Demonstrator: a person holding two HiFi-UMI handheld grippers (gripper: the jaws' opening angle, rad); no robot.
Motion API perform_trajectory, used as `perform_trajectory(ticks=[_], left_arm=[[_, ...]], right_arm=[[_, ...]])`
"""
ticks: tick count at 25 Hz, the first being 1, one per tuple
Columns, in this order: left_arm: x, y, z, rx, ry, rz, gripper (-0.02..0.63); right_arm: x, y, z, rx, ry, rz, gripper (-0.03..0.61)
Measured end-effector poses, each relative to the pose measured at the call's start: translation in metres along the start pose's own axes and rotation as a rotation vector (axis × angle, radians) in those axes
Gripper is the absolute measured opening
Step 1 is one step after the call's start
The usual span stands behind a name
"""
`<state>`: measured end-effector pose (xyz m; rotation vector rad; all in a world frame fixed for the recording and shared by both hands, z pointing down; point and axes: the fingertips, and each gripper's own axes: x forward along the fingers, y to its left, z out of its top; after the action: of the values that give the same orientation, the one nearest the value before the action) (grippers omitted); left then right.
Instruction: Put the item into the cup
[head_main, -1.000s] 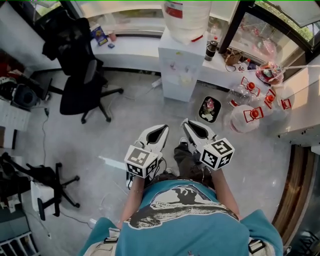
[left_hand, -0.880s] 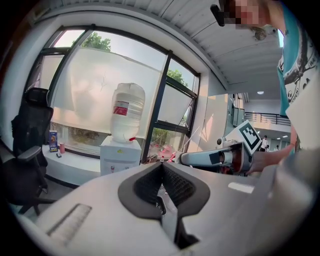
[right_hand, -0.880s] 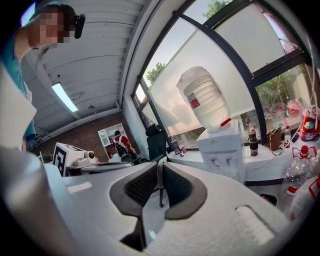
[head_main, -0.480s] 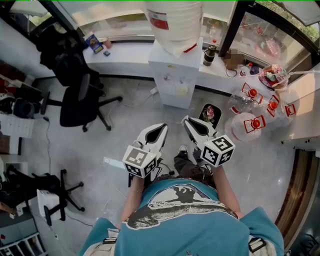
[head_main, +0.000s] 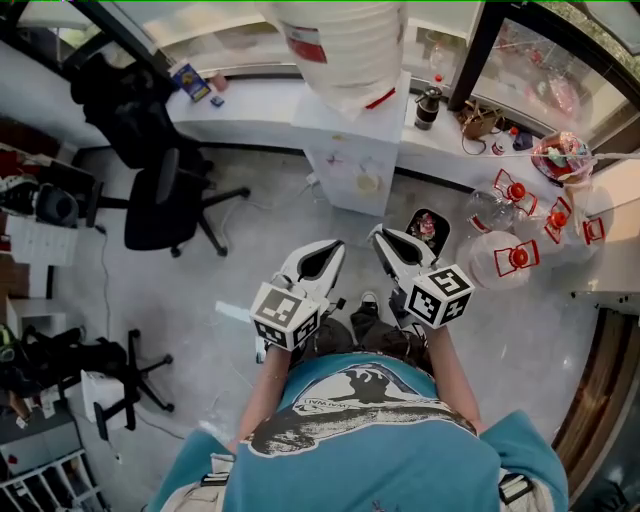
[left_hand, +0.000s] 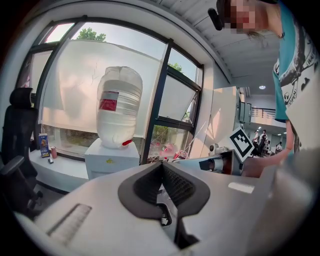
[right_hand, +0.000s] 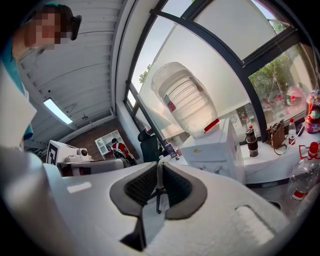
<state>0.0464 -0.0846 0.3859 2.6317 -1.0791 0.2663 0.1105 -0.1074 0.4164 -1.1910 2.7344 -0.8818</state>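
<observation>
I am standing on a grey floor with both grippers held out in front of my body. In the head view my left gripper and my right gripper point toward a white water dispenser. Both are shut, with the tips touching and nothing between the pads. The left gripper view shows the left gripper shut and empty, with the dispenser behind it. My right gripper is likewise shut and empty in the right gripper view. I cannot pick out a cup or the item in any view.
A white counter runs under the windows with a dark bottle on it. Several big water jugs with red handles lie at the right, near a small black bin. Two black office chairs stand at the left.
The head view has drifted a little, so the dispenser and counter sit slightly closer and lower. Both grippers stay shut and in nearly the same place.
</observation>
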Motion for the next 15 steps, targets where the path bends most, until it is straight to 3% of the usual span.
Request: perform_trajectory(ticks=[15], left_arm=[[0.016, 0.009, 0.005, 0.061, 0.089, -0.005, 0.012]], right_arm=[[0.01, -0.029, -0.003, 0.078, -0.019, -0.035, 0.034]])
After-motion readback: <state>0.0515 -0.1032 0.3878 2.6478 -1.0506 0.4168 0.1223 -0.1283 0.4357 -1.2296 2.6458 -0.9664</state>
